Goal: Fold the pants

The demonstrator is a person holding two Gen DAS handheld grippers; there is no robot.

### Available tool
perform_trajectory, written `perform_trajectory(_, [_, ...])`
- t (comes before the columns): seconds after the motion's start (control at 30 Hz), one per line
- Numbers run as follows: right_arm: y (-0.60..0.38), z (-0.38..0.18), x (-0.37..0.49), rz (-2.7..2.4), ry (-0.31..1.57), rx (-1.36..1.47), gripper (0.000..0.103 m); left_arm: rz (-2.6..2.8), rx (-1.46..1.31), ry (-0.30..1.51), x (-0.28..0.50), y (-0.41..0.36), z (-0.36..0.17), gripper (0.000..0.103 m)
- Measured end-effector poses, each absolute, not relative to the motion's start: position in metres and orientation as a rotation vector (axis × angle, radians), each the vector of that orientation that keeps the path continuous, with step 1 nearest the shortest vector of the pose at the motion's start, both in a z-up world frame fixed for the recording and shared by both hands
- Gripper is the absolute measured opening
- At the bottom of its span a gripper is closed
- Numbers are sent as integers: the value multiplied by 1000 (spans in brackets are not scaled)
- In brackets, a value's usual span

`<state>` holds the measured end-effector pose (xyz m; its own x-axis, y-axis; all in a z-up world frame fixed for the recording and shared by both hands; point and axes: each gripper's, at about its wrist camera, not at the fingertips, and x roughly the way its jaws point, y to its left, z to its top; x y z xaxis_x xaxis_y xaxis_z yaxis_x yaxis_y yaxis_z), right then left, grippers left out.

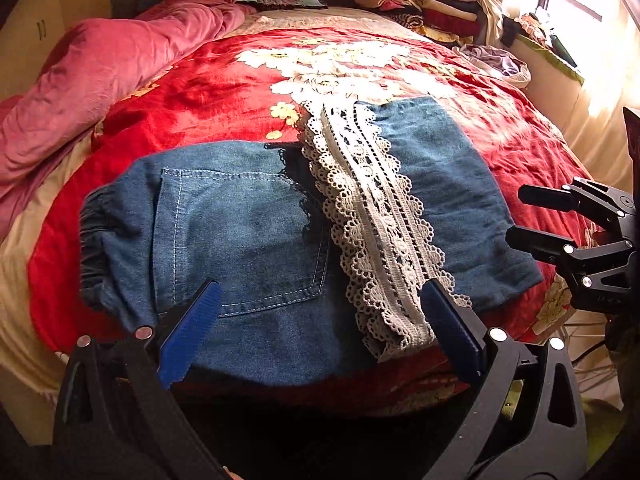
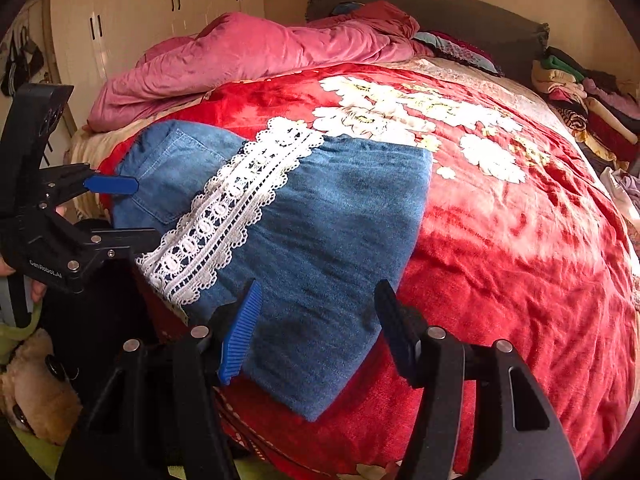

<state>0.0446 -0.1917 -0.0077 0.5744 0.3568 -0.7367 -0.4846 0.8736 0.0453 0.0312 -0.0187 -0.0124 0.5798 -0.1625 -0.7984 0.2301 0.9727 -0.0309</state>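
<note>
Our left gripper (image 1: pixel 320 312) gapes empty over the folded pants (image 1: pixel 248 232) on the blanket (image 1: pixel 192 92). Their lace strip (image 1: pixel 376 220), the long axis, runs away between those fingers. Our right gripper (image 2: pixel 316 320), also open, straddles the pants' near corner.

Both wrist views look steeply down from close above the bed's (image 1: pixel 224 80) near edge; left faces the headboard and window (right tongs (image 1: pixel 532 216) visible). Both share the denim pants (image 1: pixel 248 220).

Black tongs (image 2: pixel 316 328) (ribbed blue pads, silver screws)
</note>
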Motion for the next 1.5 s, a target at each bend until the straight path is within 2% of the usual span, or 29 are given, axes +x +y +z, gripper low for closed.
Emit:
perform_trajectory(0.87, [-125,29,70,561,765,-210,58,-99,-64,868,18,58,6,93])
perform_trajectory(0.9, [-122,31,72,569,761,-203,81,-94,-72,868,18,62,5,93])
perform_trajectory(0.93, [-120,33,73,565,749,-193,99,-88,-78,868,18,66,5,93])
perform_trajectory(1.1, [-100,40,88,593,726,-193,99,-57,-117,869,16,85,3,93])
perform_trajectory(1.5, [-9,42,126,805,719,-413,99,26,-245,947,24,127,-25,93])
